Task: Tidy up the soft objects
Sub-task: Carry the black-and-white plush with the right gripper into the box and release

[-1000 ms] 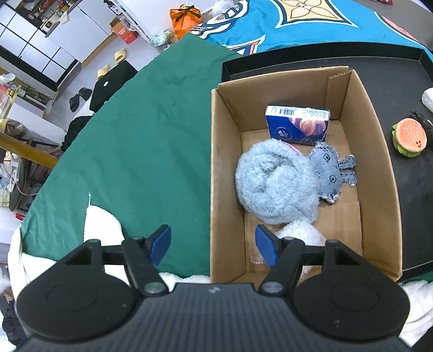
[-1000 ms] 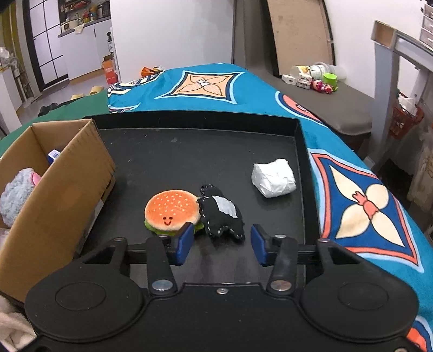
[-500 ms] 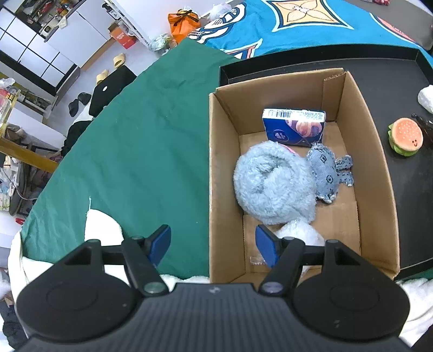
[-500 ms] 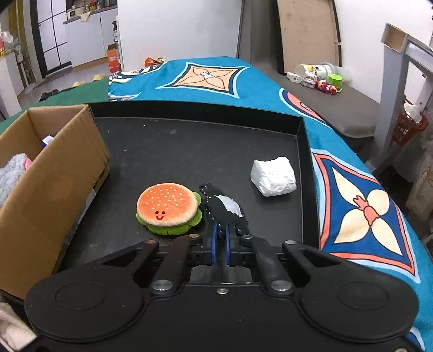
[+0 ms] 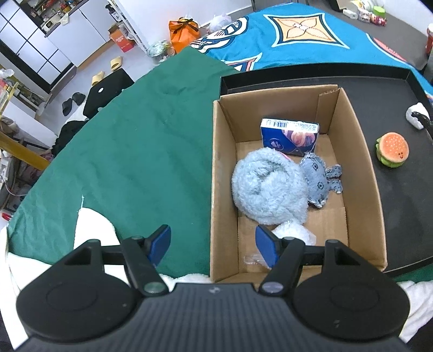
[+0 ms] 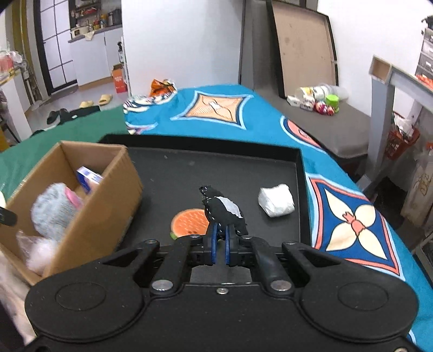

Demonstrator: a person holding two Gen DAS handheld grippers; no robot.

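black tray (image 6: 297, 162) | cardboard box (image 6: 108, 205), burger plush (image 5: 391, 148), white wad (image 6: 276, 199)

Looked like a lived-in home, perhaps a studio flat: slippers (image 5: 115, 62) and shoes (image 5: 72, 102) left on a pale tiled floor, white cabinets (image 5: 78, 35) with cluttered shelves (image 6: 93, 23) beyond. Served as workspace by a bed or low table under a teal patterned cover (image 6: 232, 119) and green cloth (image 5: 130, 151). Also held an orange gift bag (image 5: 183, 33) and small toys (image 6: 323, 104), blurred, along the wall.
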